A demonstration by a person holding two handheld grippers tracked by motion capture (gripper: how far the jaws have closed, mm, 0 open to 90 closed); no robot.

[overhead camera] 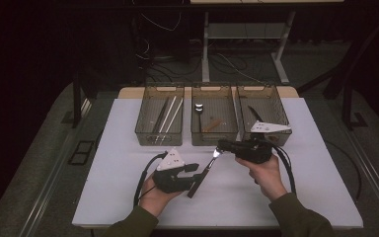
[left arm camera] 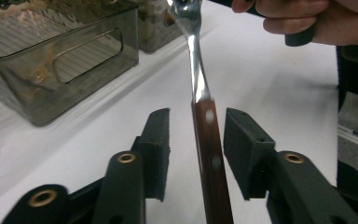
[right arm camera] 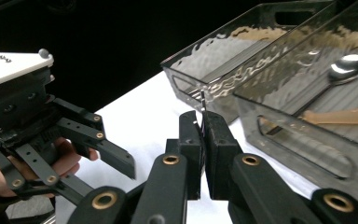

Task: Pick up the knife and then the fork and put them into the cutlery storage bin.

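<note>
A fork point(overhead camera: 205, 170) with a brown wooden handle point(left arm camera: 209, 149) and a shiny metal neck hangs slanted over the white table. My right gripper point(overhead camera: 220, 146) is shut on its tined end; in the right gripper view the pads point(right arm camera: 202, 128) pinch thin metal, and a tine tip point(right arm camera: 202, 100) sticks out above them. My left gripper point(overhead camera: 196, 178) is at the handle end. Its jaws point(left arm camera: 196, 135) stand open on either side of the handle, with a gap on each side. The left gripper point(right arm camera: 102, 179) also appears in the right gripper view, held in a hand.
Three clear grey bins stand in a row at the back of the table point(overhead camera: 128, 187). The left bin point(overhead camera: 159, 139) holds long sticks, the middle bin point(overhead camera: 214, 139) a spoon point(overhead camera: 199, 107) and a tan piece, the right bin point(overhead camera: 279, 111) a dark utensil.
</note>
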